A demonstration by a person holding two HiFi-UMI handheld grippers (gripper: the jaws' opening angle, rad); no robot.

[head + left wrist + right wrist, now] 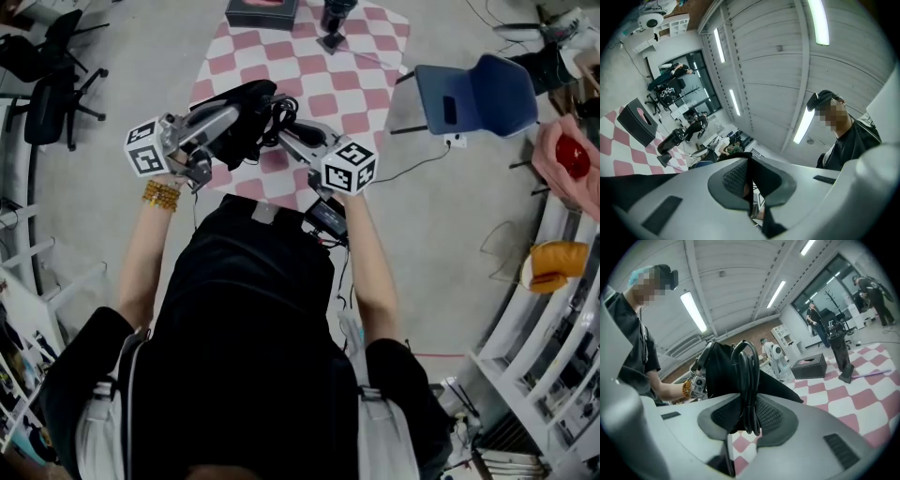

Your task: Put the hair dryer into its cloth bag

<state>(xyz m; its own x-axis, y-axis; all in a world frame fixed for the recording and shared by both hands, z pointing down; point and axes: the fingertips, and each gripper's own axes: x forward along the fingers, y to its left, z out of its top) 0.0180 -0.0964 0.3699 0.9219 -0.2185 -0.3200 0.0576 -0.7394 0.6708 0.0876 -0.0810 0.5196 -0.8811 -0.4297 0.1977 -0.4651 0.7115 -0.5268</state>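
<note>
The black cloth bag [246,112] hangs over the checkered table [366,84], between my two grippers. My left gripper [234,117] is shut on a thin fold of the bag's edge [751,180], which its pads [736,180] pinch. My right gripper [281,129] meets the bag from the right. Its pads [771,416] close on a bundle of looped black cord [747,380] at the bag's [717,376] mouth. The dryer's body does not show outside the bag.
A black tissue box [262,11] and a black upright object on a foot [336,19] stand at the table's far end. A blue chair [473,94] is at the right and a black office chair [56,84] at the left. People stand in the background.
</note>
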